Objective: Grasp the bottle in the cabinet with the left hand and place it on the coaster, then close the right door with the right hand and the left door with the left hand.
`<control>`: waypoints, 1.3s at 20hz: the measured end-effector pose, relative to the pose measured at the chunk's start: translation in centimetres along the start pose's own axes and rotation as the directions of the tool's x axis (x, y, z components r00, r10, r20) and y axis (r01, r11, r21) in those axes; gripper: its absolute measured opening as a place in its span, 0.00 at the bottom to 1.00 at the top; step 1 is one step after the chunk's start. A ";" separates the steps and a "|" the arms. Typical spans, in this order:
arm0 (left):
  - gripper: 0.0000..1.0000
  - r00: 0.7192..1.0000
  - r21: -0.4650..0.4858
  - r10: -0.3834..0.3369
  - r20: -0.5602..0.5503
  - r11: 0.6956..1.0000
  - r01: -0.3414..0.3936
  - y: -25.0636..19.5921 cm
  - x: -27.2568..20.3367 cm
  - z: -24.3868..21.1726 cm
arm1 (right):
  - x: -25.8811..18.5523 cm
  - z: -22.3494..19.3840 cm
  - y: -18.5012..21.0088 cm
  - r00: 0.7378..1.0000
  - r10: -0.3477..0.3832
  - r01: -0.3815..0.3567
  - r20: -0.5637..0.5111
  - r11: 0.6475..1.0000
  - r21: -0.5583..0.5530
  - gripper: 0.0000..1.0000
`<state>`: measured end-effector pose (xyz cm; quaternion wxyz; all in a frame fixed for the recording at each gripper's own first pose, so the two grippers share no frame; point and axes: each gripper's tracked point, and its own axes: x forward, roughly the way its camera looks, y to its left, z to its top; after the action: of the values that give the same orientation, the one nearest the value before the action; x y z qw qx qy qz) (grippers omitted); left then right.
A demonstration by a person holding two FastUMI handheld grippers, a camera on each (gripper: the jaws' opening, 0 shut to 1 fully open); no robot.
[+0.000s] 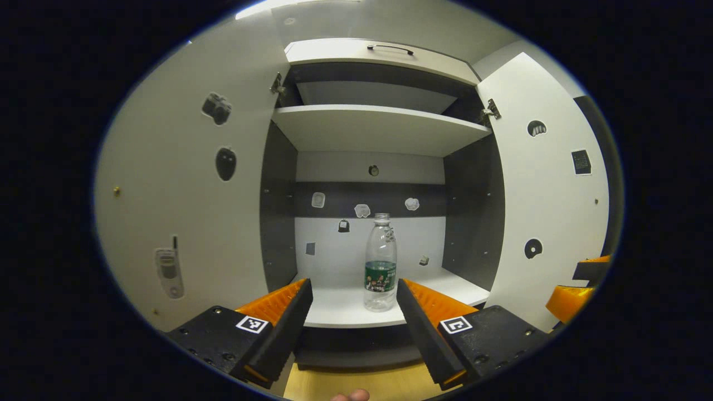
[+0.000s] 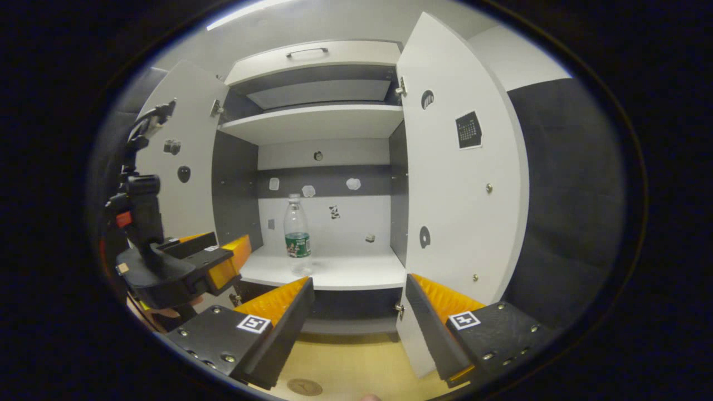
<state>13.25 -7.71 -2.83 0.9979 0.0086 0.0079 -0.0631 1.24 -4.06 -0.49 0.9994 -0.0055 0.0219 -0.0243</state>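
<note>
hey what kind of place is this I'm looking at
Likely a staged test booth, not a lived-in home: an open cabinet whose doors and back wall carry small stickers, holding one clear bottle, on a wooden floor, with dark cloth hung behind.

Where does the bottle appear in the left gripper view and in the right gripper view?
Left gripper view: bottle stands at centre on the lower shelf, between the open jaws.
Right gripper view: bottle stands left of centre, far beyond the jaws.
Shared landmark: the round hole in the back wall, above the bottle.

The coaster is partly cut off at the view's bottom edge.
</note>
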 end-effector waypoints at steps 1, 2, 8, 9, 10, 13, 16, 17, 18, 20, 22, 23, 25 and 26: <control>0.96 1.000 0.003 -0.013 -0.003 1.000 0.013 -0.5 1.3 -0.3 | 0.1 -0.1 -0.3 1.000 -0.008 0.008 -0.003 1.000 -0.006 1.00; 0.96 1.000 0.007 -0.022 -0.004 1.000 0.022 -0.9 2.5 -0.4 | 0.2 -0.2 -0.7 1.000 -0.016 0.016 -0.007 1.000 -0.010 1.00; 0.96 0.998 0.009 -0.066 0.000 0.998 0.066 -3.1 8.0 -0.7 | 1.0 -0.3 -2.1 0.998 -0.054 0.054 -0.023 0.998 -0.015 1.00; 0.96 0.997 0.010 -0.074 -0.005 0.997 0.074 -3.5 8.8 -0.8 | 1.1 -0.3 -2.1 0.998 -0.056 0.055 -0.028 0.998 -0.016 1.00; 0.96 0.997 0.010 -0.074 -0.006 0.997 0.074 -3.6 9.6 -1.0 | 1.4 -0.4 -2.1 0.998 -0.058 0.058 -0.031 0.998 -0.018 1.00; 1.00 0.997 0.007 -0.072 -0.014 0.997 0.072 -3.7 11.8 -1.5 | 1.6 -0.6 -2.2 0.997 -0.063 0.062 -0.042 0.998 -0.022 1.00; 0.96 0.997 0.005 -0.071 -0.030 0.997 0.071 -3.7 13.8 -2.4 | 1.8 -1.0 -2.3 0.996 -0.068 0.067 -0.059 0.997 -0.024 1.00; 0.96 0.997 0.007 -0.072 -0.036 0.997 0.072 -3.8 14.4 -2.6 | 1.8 -1.1 -2.5 0.996 -0.072 0.070 -0.062 0.997 -0.025 1.00; 0.96 0.997 0.011 -0.067 -0.036 0.998 0.067 -3.7 15.0 -2.8 | 1.9 -1.2 -2.6 0.995 -0.076 0.075 -0.066 0.997 -0.028 1.00; 0.96 0.998 0.010 -0.058 -0.033 0.998 0.058 -3.5 16.3 -3.0 | 1.8 -1.5 -2.8 0.994 -0.081 0.078 -0.075 0.996 -0.033 1.00; 0.96 0.998 0.020 -0.055 -0.041 0.998 0.056 -3.6 17.0 -3.3 | 1.6 -1.9 -3.0 0.993 -0.083 0.080 -0.088 0.996 -0.036 1.00; 0.96 0.998 0.027 -0.048 -0.043 0.998 0.049 -3.4 17.4 -3.4 | 1.5 -2.0 -3.1 0.992 -0.082 0.079 -0.091 0.996 -0.036 1.00; 0.83 0.998 0.033 -0.038 -0.041 0.999 0.039 -3.2 17.5 -3.4 | 1.3 -2.2 -3.3 0.992 -0.084 0.081 -0.096 0.996 -0.034 1.00; 0.82 0.998 0.030 -0.041 -0.043 0.999 0.042 -3.2 17.3 -3.3 | 1.2 -2.2 -3.3 0.992 -0.083 0.081 -0.097 0.996 -0.032 1.00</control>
<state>29.96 -12.95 -6.49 0.9958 0.0253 0.0282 -0.0835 2.15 -7.46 -2.70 0.9951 -0.0193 0.0711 -0.0653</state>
